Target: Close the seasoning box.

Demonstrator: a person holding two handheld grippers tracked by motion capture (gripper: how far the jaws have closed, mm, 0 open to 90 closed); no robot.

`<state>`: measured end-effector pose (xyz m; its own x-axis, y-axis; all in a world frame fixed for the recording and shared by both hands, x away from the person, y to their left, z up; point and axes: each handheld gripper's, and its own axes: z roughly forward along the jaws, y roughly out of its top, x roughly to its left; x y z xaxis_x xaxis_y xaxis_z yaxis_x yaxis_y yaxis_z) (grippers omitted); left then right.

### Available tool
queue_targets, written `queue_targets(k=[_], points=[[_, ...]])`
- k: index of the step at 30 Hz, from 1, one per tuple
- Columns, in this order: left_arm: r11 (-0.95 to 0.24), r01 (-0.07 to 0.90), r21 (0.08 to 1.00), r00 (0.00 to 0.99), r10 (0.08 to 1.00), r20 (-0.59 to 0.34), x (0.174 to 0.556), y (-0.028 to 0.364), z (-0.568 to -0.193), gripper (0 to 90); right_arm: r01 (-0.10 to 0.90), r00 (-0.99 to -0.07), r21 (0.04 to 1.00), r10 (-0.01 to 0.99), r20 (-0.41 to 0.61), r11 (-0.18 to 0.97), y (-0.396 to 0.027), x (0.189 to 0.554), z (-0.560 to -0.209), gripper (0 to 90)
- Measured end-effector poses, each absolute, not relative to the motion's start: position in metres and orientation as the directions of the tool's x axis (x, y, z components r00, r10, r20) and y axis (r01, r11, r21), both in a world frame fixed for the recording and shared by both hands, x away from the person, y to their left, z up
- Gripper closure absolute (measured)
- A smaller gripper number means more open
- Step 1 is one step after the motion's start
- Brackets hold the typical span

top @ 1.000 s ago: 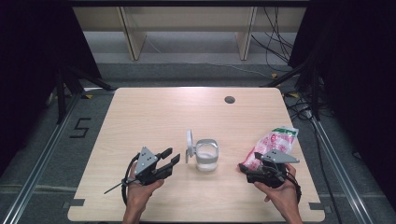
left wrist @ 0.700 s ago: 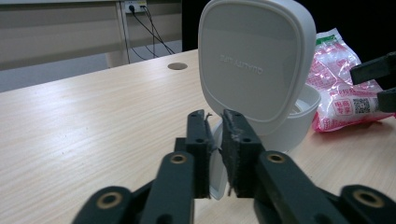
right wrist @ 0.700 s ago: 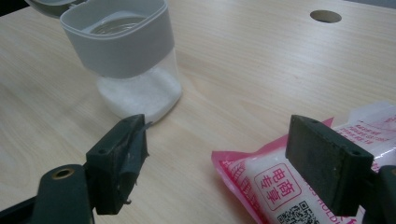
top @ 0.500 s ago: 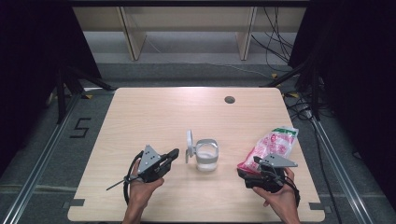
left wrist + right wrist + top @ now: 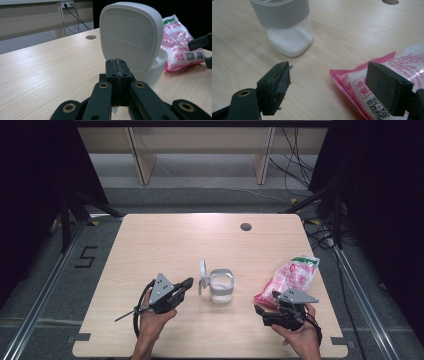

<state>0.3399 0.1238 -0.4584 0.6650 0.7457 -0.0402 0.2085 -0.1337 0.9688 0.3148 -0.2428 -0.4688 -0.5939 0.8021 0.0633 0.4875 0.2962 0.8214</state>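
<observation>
A clear container with a grey collar stands in the near middle of the table, its white lid flipped up on the left. White powder lies in its bottom. My left gripper is shut with nothing in it, its tips just short of the raised lid. A pink-and-white bag lies to the right. My right gripper stands open near the bag's lower corner, and the container is ahead on the left.
The wooden table has a round cable hole at the back right. The other gripper's black jaws show at the right edge of the left gripper view, in front of the bag.
My left gripper's jaws have gone from open to shut, and it has edged toward the lid. The right gripper has drawn back toward the near edge, off the bag.
</observation>
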Motion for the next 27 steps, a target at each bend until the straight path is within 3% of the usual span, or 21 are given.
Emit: queue_targets(k=[27], points=[[-0.165,0.169,0.972,0.699,0.715,0.0,0.345,0.108,-0.444,89.3,0.478,-0.606,0.823,0.793,0.055,0.309,-0.239,0.304,-0.469,19.2]])
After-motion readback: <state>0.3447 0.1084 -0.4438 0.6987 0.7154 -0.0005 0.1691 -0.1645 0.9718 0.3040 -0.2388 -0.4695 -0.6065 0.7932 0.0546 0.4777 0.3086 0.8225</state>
